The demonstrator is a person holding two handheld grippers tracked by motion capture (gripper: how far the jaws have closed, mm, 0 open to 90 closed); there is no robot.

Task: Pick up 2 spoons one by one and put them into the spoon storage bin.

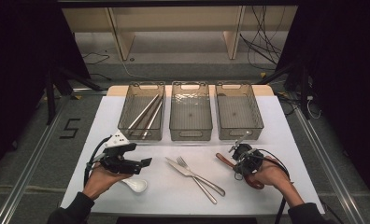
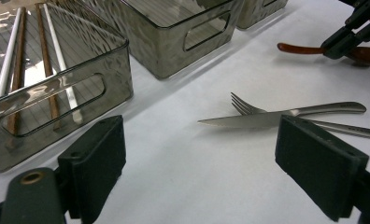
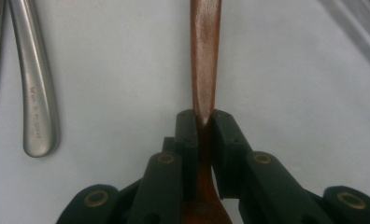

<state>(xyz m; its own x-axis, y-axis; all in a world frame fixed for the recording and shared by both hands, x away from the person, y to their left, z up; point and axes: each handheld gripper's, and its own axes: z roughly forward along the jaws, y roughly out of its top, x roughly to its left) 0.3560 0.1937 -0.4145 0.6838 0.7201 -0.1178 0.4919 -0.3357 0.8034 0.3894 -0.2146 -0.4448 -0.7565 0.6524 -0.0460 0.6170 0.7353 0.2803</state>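
Right gripper (image 3: 204, 122): I see its fingers clenched on the wooden spoon (image 3: 204, 60).
Wooden spoon: lying on the tabletop (image 1: 141, 196), right of the fork (image 1: 199, 176).
Left gripper (image 2: 199, 163): fingers released, nothing between.

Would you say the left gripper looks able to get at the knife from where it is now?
Probably yes. The left gripper is open, holds nothing, and bare table lies between it and the knife. The fork lies crossed against the knife, so a clean pick may be awkward.
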